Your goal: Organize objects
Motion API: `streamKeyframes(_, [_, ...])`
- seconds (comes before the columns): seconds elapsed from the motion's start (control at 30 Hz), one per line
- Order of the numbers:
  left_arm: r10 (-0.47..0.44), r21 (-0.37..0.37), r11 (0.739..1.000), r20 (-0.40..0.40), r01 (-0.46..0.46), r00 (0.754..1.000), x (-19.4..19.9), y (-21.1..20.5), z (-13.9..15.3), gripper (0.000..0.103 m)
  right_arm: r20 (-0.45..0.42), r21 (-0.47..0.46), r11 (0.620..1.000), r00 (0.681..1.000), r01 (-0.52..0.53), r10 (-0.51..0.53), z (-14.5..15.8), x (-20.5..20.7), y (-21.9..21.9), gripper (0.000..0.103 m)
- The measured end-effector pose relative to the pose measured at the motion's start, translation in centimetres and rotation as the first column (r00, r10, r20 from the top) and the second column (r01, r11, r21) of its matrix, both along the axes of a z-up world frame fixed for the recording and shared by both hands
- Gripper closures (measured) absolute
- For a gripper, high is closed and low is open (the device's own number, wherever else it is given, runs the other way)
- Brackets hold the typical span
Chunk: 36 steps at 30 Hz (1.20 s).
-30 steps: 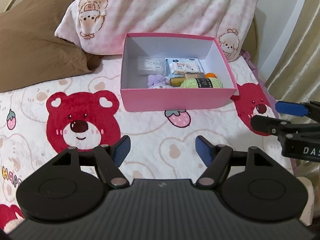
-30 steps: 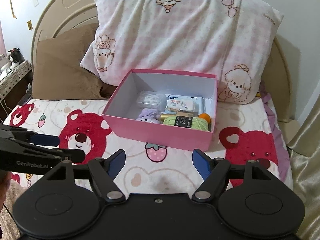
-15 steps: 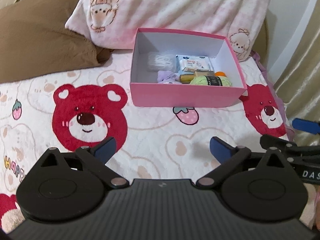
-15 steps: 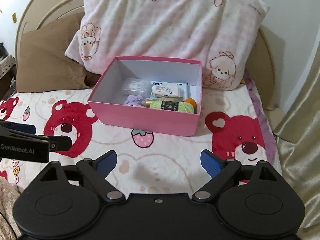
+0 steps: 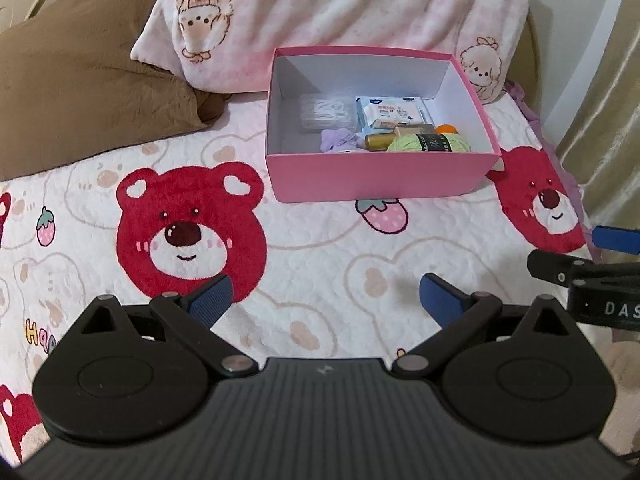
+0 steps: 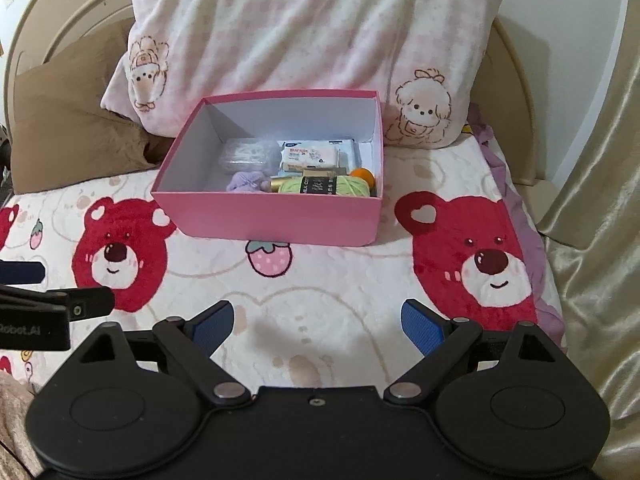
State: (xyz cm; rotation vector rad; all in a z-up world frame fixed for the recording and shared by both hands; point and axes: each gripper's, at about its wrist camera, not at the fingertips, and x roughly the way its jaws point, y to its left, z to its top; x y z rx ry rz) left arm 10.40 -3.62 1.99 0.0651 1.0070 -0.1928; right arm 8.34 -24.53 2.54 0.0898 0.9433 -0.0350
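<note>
A pink open box (image 5: pixel 380 180) (image 6: pixel 276 220) stands on the bed in front of the pillows. Inside it lie a green yarn ball (image 5: pixel 430 144) (image 6: pixel 324 187), a tissue pack (image 5: pixel 388 111) (image 6: pixel 310 155), a clear bag (image 5: pixel 326 112) (image 6: pixel 244 156), a purple item (image 5: pixel 338 140) (image 6: pixel 244 182), a gold bottle (image 5: pixel 378 142) and an orange ball (image 5: pixel 447 129) (image 6: pixel 363 175). My left gripper (image 5: pixel 325 300) is open and empty, well short of the box. My right gripper (image 6: pixel 317 322) is open and empty too. Each gripper's fingers show at the edge of the other's view.
The bedspread (image 5: pixel 312 248) has red bear prints. A pink patterned pillow (image 6: pixel 312 40) and a brown pillow (image 5: pixel 80 88) lie behind the box. A beige curtain (image 6: pixel 600 200) hangs at the right edge of the bed.
Both grippers have opened wider and drawn back and shifted sideways; the box sits further right in the left view. The box and its contents have not moved.
</note>
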Motion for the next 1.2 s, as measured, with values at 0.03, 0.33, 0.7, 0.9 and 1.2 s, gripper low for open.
streamKeyframes(0.03, [0.0, 0.01, 1.0, 0.006, 0.0, 1.0, -0.1, -0.1, 0.0, 0.002, -0.003, 0.003, 1.0, 1.0, -0.002, 0.002, 0.0, 0.0, 0.0, 0.01])
streamKeyframes(0.33, [0.029, -0.013, 0.999, -0.023, -0.03, 0.999, 0.3, 0.5, -0.4, 0.001, -0.019, 0.0, 1.0, 1.0, 0.006, -0.006, -0.3, -0.2, -0.2, 0.01])
streamKeyframes(0.7, [0.002, 0.01, 1.0, -0.019, -0.001, 1.0, 0.6, 0.5, -1.0, 0.001, -0.04, -0.047, 0.999, 0.999, 0.007, -0.009, -1.1, 0.2, -0.1, 0.01])
streamKeyframes(0.9, [0.022, 0.004, 1.0, -0.034, -0.021, 0.999, 0.6, 1.0, -1.0, 0.001, -0.042, -0.039, 0.999, 0.999, 0.011, -0.013, -1.0, 0.2, -0.1, 0.01])
streamKeyframes(1.2, [0.049, -0.016, 0.999, -0.03, -0.049, 0.998, -0.1, 1.3, 0.4, 0.001, -0.02, -0.019, 1.0, 1.0, 0.01, -0.011, 0.3, -0.2, 0.1, 0.01])
